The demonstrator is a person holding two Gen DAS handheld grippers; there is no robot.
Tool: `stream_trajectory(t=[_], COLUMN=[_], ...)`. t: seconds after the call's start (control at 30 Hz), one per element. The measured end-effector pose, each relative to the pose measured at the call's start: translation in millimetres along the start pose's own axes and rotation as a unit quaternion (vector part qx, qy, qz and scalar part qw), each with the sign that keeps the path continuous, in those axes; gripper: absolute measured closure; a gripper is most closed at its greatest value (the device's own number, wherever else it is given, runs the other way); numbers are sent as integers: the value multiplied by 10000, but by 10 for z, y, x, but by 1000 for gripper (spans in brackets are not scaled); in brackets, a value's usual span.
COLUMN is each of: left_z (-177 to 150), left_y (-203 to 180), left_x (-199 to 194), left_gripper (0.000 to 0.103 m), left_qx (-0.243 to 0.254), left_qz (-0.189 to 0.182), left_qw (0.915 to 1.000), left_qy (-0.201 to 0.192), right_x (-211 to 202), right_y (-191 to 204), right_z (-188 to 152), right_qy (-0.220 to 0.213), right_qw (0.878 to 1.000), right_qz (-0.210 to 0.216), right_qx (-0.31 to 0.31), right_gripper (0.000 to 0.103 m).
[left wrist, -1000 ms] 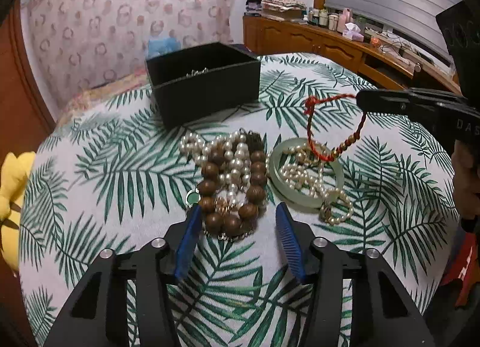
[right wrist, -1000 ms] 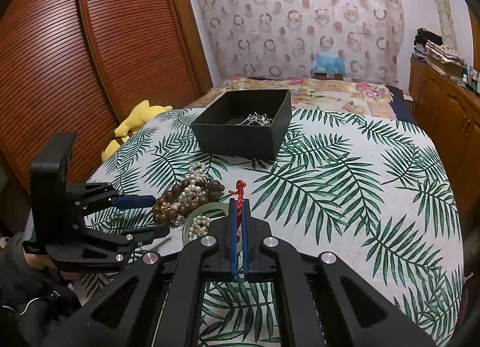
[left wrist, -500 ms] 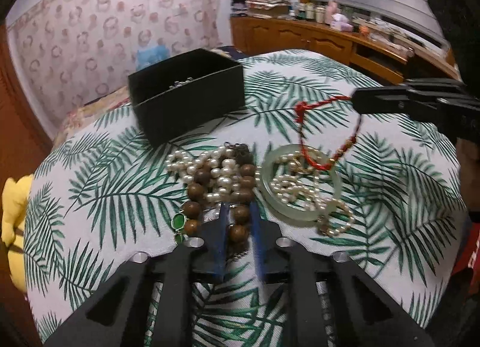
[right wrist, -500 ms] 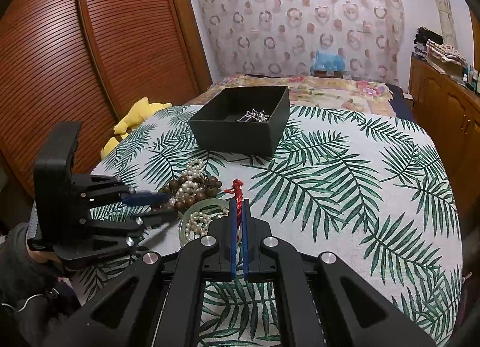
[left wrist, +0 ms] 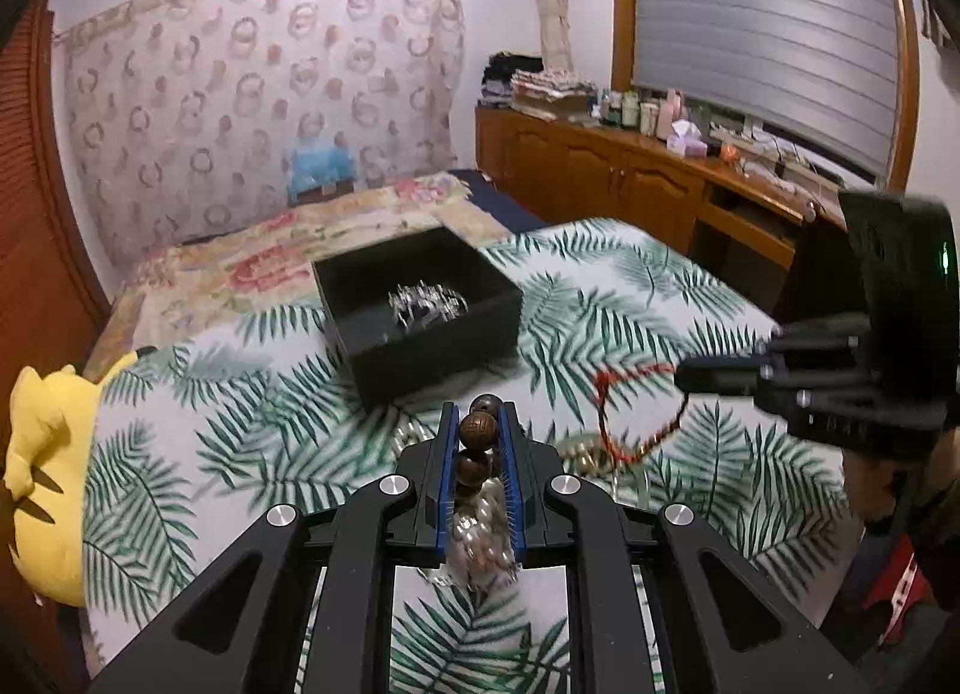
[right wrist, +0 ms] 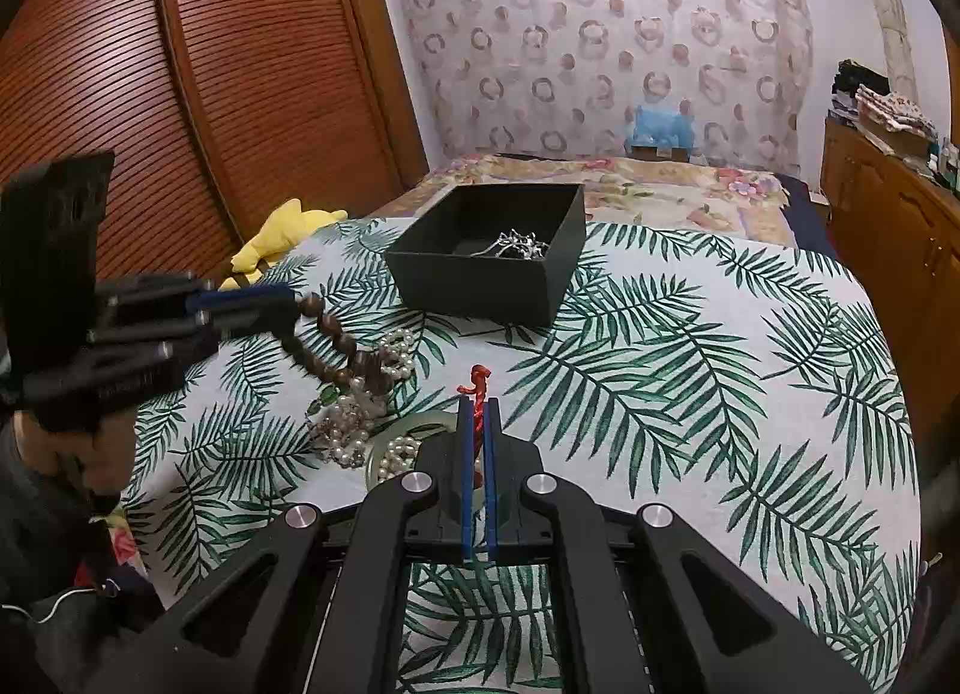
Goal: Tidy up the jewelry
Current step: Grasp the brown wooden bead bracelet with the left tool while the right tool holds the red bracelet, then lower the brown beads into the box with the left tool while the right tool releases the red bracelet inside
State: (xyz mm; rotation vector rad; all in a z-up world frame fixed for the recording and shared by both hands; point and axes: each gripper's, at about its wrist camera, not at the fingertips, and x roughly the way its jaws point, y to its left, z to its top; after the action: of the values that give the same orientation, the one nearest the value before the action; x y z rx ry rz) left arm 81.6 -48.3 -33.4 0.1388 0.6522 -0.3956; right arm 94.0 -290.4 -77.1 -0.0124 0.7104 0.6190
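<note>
My left gripper [left wrist: 478, 424] is shut on a brown wooden bead bracelet [left wrist: 478, 431], lifted off the cloth; in the right wrist view the brown wooden bead bracelet [right wrist: 336, 343] hangs down from that left gripper [right wrist: 288, 298] toward the heap. My right gripper [right wrist: 477, 412] is shut on a red string bracelet [right wrist: 477, 382], whose loop dangles in the left wrist view as the red string bracelet [left wrist: 624, 424]. A black open box [right wrist: 480, 280] with a silver chain [right wrist: 519, 244] inside stands further back. Pearl strands [right wrist: 348, 424] and a pale green bangle [right wrist: 414, 424] lie on the cloth.
The leaf-print cloth [right wrist: 690, 364] covers the table. A yellow plush toy [left wrist: 42, 478] sits off the left edge. A wooden cabinet [left wrist: 630, 178] with bottles runs along the right wall. A person's hand [right wrist: 96, 454] holds the left gripper.
My left gripper closed on the wooden bead bracelet and then rose with it, pulling the beads up from the heap. The right gripper stayed still with the red string bracelet.
</note>
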Motion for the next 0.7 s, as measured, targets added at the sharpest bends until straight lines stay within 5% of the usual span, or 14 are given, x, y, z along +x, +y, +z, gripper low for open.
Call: stream_trajectory(t=[0.7], left_z=[436], left_y=[303], left_x=[-102], left_gripper=[91], left_qx=[-312], left_qz=[52], left_qw=[9987], left_qy=[-405], right_x=[183], right_y=[25], right_z=[450], right_qy=[-82], right_qw=[9994], right_qz=[139], right_qx=[-304], right_gripper=[99])
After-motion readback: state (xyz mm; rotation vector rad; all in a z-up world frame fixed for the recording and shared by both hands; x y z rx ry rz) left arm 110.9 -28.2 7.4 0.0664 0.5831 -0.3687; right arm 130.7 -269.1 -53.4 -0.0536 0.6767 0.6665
